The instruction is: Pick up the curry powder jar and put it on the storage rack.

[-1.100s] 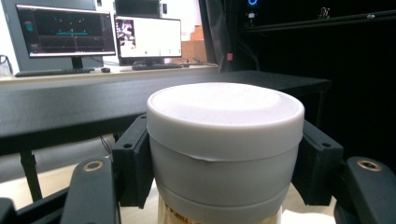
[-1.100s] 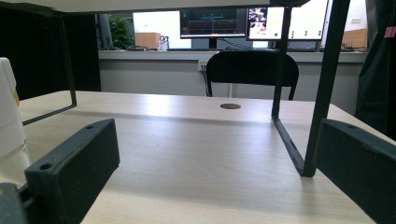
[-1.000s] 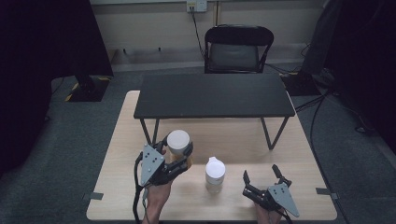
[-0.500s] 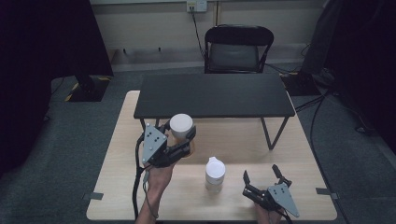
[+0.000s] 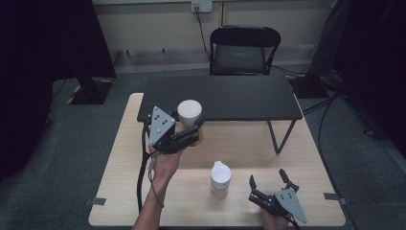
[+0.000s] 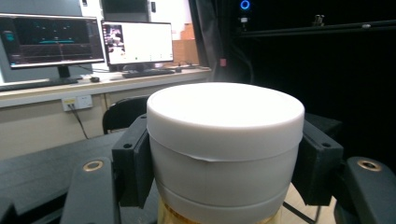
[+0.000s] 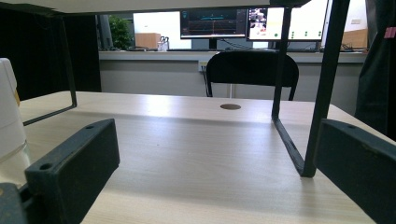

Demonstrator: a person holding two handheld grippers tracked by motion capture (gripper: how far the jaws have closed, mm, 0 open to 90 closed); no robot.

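We see the left gripper (image 5: 191, 132) clamped on a white-lidded jar (image 5: 190, 114); in the left gripper view the jar (image 6: 224, 149) sits squarely between the two black jaws, whose pads (image 6: 133, 163) press its white upper part on either side, just below the broad lid; the jar is held upright, clear of the light wooden table (image 5: 119, 158), in the air beside the front edge of the black shelf (image 5: 225, 98) that stands on that table. The jar has a flat, round white lid, a white band beneath it with a thin ragged line across it, and a yellowish body showing at the bottom between the jaws. The right gripper (image 5: 270, 184) lies low at the near right of the table, its jaws wide apart with nothing between them; in the right gripper view bare tabletop runs between them; a second, white container (image 5: 220, 178) stands on the table to its left, well apart from the held jar.
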